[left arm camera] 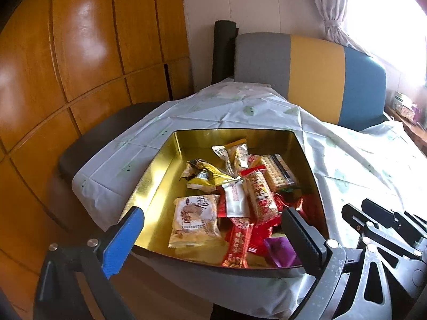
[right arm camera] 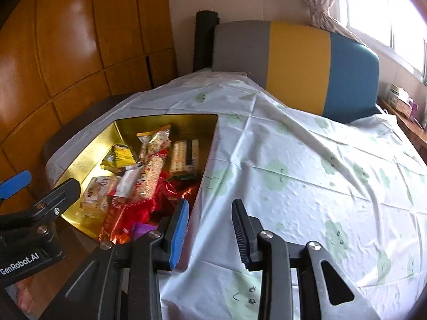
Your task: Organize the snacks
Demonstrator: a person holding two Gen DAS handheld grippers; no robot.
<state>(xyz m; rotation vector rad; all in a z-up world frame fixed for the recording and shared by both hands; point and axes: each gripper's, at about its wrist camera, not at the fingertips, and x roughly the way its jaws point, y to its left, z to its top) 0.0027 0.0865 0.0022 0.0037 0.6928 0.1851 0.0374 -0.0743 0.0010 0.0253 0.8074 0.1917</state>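
Right wrist view: snacks (right arm camera: 149, 176) all lie in my tin (right arm camera: 88, 144), surface (right arm camera: 307, 173) bare; my left hand-held gripper (left arm camera: 213, 229) gapes wide, my right hand-held gripper (right arm camera: 209, 226) parted, both empty. Seemingly finished.

A white tablecloth (right arm camera: 307, 165) printed with pale green shapes covers the table. At twelve o'clock stands a chair back (right arm camera: 296, 61) banded grey, yellow and blue, a black post (right arm camera: 204, 40) just beside it. Glossy wooden panelling (left arm camera: 80, 61) fills nine o'clock; a tied curtain (left arm camera: 331, 8) hangs at one o'clock
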